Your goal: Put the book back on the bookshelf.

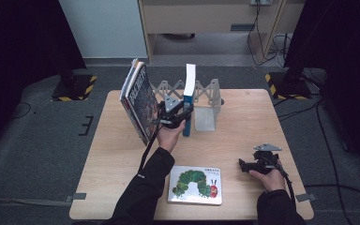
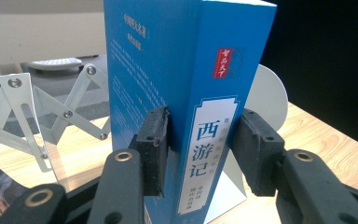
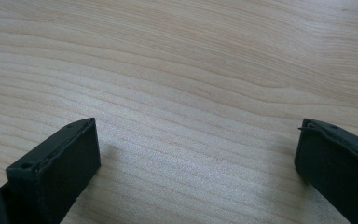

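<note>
A blue paperback book (image 1: 189,89) stands upright on the wooden table (image 1: 248,117), beside the white end plate of an expandable metal bookstand (image 1: 207,105). My left gripper (image 1: 183,116) is shut on the book low down. In the left gripper view, both pads press the blue book (image 2: 177,70) between my left gripper's (image 2: 200,140) jaws, one on the cover and one at the spine's far edge. My right gripper (image 1: 242,163) rests at the table's right front, open. In the right gripper view, bare wood lies between my right gripper's (image 3: 196,149) jaws.
A stack of picture books (image 1: 138,101) leans at the stand's left end. A caterpillar picture book (image 1: 196,184) lies flat near the front edge. The stand's scissor lattice (image 2: 42,116) runs behind the blue book. Black stands and cables sit on the floor around the table.
</note>
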